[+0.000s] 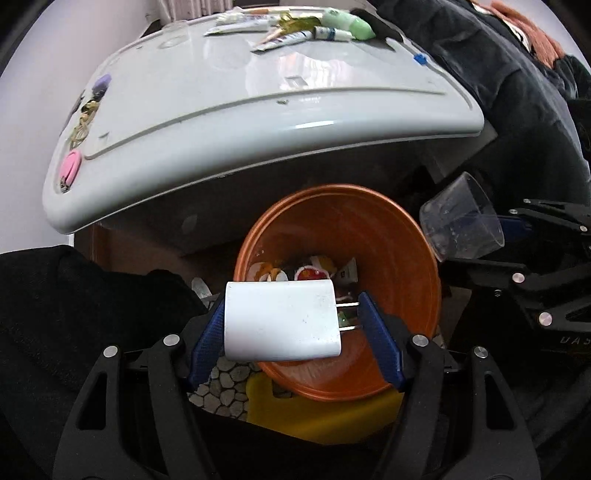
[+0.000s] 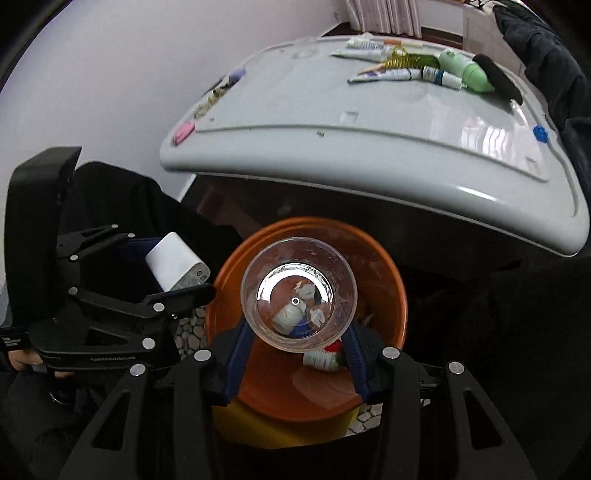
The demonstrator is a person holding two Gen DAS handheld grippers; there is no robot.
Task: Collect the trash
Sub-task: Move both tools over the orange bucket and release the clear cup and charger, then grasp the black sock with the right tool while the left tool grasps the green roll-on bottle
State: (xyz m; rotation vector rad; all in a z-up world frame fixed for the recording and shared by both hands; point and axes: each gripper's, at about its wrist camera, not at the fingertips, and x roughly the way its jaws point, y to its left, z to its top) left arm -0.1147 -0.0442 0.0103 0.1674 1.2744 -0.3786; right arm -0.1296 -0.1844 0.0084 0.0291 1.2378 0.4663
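Orange bin, contents partly hidden; left gripper clamps charger, right gripper grips plastic cup.

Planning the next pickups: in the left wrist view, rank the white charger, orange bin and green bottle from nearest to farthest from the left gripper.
1. White charger, clamped in the left gripper.
2. Orange bin, just below and ahead.
3. Green bottle, on the tabletop's far edge.

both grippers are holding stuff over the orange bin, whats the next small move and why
Probably open the right gripper first: its clear plastic cup hangs directly over the orange bin, which already holds trash. The left gripper, holding the white charger, sits nearer the rim.
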